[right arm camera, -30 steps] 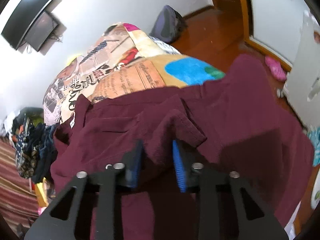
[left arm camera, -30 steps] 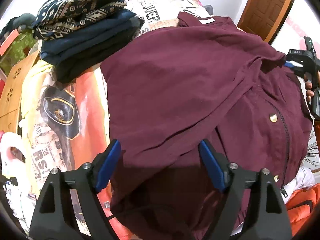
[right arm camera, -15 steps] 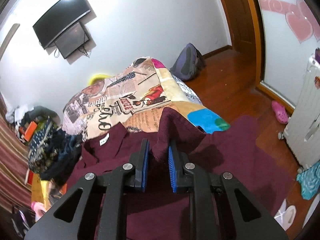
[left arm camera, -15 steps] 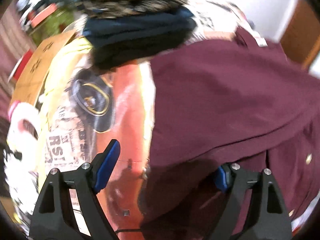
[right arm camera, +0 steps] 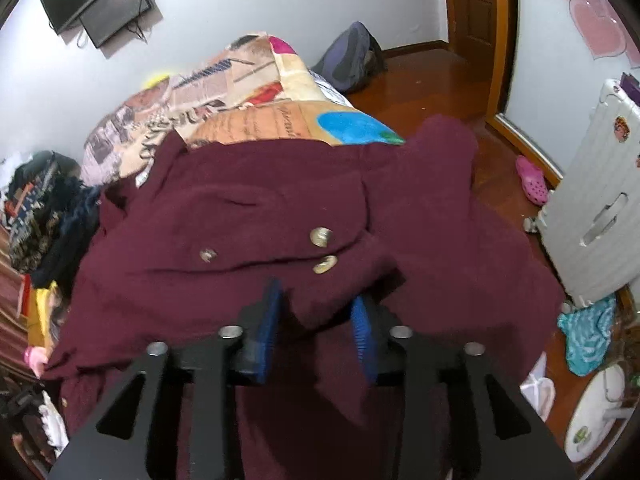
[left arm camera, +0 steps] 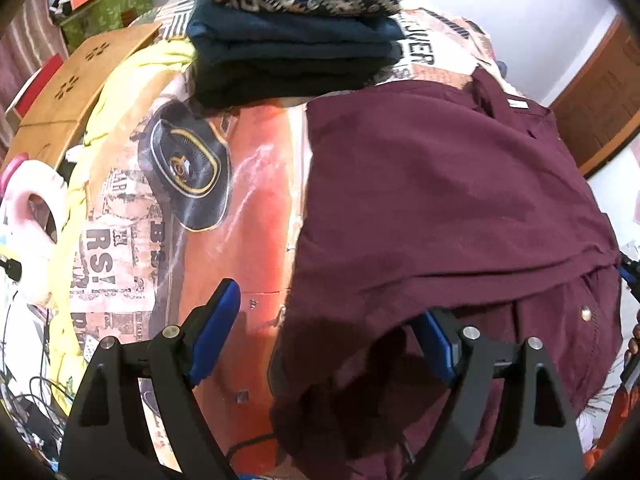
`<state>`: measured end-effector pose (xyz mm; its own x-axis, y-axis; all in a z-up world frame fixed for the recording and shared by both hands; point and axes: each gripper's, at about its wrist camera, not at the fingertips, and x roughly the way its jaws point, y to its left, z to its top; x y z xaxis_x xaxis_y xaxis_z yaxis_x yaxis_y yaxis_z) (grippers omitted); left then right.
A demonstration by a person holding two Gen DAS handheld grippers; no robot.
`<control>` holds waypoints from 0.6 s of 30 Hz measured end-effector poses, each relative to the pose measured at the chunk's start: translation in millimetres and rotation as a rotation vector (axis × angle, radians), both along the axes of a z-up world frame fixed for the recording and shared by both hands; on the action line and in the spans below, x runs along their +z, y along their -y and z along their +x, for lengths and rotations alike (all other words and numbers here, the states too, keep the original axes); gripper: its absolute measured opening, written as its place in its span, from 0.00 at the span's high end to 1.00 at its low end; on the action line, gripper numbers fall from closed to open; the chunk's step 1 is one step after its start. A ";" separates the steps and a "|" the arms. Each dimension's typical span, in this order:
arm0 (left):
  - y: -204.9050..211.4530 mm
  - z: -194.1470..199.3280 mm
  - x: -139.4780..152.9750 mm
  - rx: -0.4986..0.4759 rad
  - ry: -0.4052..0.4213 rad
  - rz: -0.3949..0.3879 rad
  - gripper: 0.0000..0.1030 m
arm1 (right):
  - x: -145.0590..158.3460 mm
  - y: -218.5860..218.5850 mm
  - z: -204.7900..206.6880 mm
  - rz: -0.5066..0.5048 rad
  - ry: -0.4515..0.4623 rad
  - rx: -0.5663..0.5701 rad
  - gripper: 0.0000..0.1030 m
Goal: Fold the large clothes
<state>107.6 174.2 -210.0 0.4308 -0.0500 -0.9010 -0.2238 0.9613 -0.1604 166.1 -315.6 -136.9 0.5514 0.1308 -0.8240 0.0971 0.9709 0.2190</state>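
Observation:
A large maroon jacket (left arm camera: 440, 200) lies spread on the printed bedspread (left arm camera: 248, 220), its collar and label at the far end. My left gripper (left arm camera: 326, 338) hangs over the jacket's near left edge, wide open. Its left pad is above the bedspread, and a loose fold partly covers its right pad. In the right wrist view the jacket (right arm camera: 280, 208) shows three metal buttons. My right gripper (right arm camera: 316, 308) has its jaws opening, with a slack flap of maroon cloth lying between the pads.
A stack of folded dark clothes (left arm camera: 296, 40) sits at the head of the bed, beside a wooden board (left arm camera: 80, 80). On the floor to the right are a backpack (right arm camera: 352, 60), a pink shoe (right arm camera: 532, 180) and a white radiator (right arm camera: 600, 208).
The right gripper held a raised fold of the jacket shut between its pads; now the jaws have parted and the fold lies down on the jacket. The left gripper slid left to the jacket's edge.

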 end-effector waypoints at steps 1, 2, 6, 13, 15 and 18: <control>3.1 -0.8 4.3 -0.012 0.009 0.004 0.19 | 2.7 2.3 -2.3 -0.015 0.003 0.001 0.57; 7.9 -1.7 10.4 -0.027 0.019 0.012 0.19 | 4.6 3.4 -4.6 -0.016 0.008 0.008 0.57; 32.9 -2.8 40.2 -0.117 0.084 0.036 0.19 | 14.2 7.3 -12.2 -0.059 0.006 0.009 0.54; 76.8 14.3 92.6 -0.213 0.203 0.097 0.19 | 38.5 39.3 -27.7 -0.066 0.080 -0.051 0.54; 85.4 24.4 102.4 -0.221 0.230 0.098 0.19 | 45.0 54.5 -33.0 -0.052 0.104 -0.092 0.53; 96.9 43.5 114.1 -0.220 0.263 0.103 0.19 | 49.2 78.0 -40.3 -0.033 0.123 -0.157 0.47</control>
